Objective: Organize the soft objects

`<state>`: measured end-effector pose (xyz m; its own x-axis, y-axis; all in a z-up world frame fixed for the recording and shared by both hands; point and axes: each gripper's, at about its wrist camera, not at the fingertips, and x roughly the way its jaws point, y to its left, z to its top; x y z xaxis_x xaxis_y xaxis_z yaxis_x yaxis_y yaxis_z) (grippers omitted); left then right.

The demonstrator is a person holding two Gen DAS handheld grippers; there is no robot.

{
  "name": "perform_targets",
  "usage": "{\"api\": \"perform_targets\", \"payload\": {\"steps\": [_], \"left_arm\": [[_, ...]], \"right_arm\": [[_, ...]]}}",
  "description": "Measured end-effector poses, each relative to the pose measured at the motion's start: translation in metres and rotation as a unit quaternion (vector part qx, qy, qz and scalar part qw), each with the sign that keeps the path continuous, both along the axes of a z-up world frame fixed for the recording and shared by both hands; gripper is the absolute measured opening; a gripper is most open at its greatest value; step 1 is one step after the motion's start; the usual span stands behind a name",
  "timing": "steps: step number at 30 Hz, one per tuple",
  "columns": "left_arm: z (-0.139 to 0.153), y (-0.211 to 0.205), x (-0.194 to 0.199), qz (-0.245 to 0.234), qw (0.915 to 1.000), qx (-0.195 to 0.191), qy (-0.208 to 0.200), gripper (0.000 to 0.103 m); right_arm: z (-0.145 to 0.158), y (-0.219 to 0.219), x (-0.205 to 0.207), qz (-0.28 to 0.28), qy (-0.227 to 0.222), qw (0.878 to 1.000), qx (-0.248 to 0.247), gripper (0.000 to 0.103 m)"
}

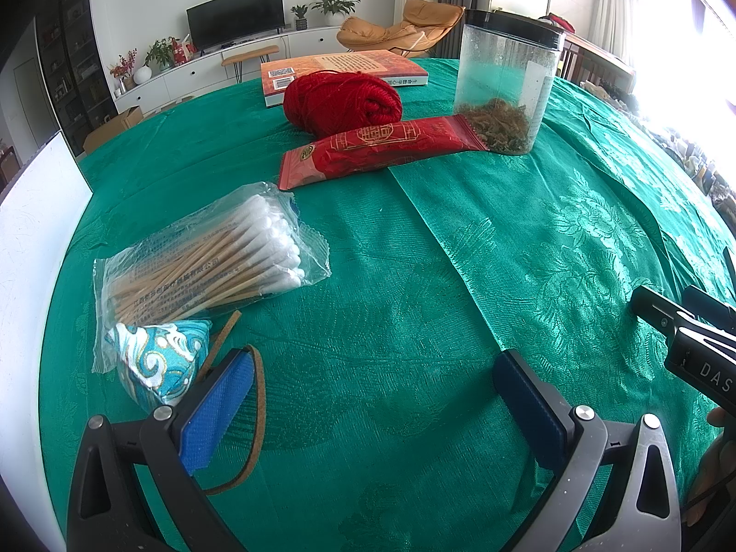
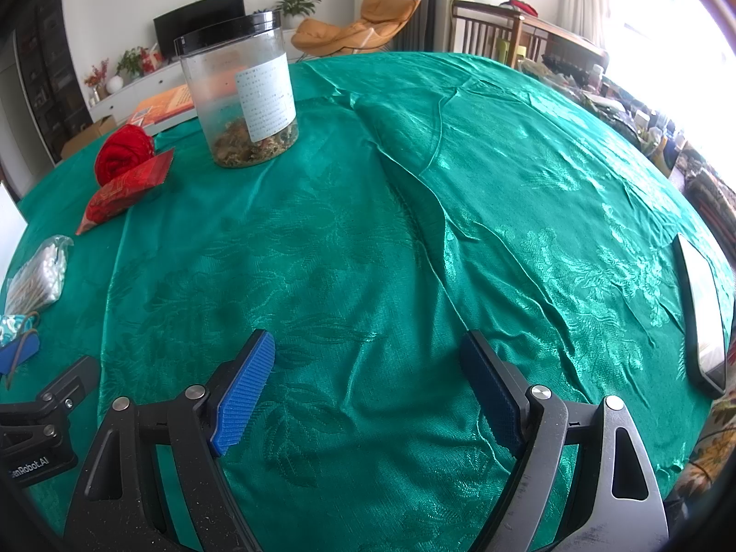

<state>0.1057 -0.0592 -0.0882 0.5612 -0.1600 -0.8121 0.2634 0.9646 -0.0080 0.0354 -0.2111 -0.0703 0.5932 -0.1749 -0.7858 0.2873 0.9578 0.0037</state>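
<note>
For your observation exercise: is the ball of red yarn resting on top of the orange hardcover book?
No, the ball of red yarn sits on the green tablecloth in front of the orange hardcover book.

White letters "DAS" show on the black body of the right gripper (image 1: 699, 359), cut off at the frame edge. In the right wrist view, white lettering reading approx. "anRobot.AI" sits on the black body of the left gripper (image 2: 32, 460), its start cropped. The book (image 1: 340, 71) has two QR/barcode stickers on its cover plus Chinese characters on cover and spine, too small to read. The cotton swab bag (image 1: 207, 262) carries blue Chinese print, not legible. The jar (image 2: 239, 92) has a white label w/ tiny unreadable text. The red packet (image 1: 377, 147) shows gold ornamental characters, unreadable.
</note>
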Motion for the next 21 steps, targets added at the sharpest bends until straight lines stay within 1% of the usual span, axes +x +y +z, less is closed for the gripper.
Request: {"api": "perform_targets", "payload": {"steps": [21], "left_arm": [[-0.0004,0.0003,0.0001,0.000,1.0000,0.000,0.000,0.103]], "right_arm": [[-0.0004,0.0017,-0.0008,0.000,0.000,1.000,0.000,0.087]]}}
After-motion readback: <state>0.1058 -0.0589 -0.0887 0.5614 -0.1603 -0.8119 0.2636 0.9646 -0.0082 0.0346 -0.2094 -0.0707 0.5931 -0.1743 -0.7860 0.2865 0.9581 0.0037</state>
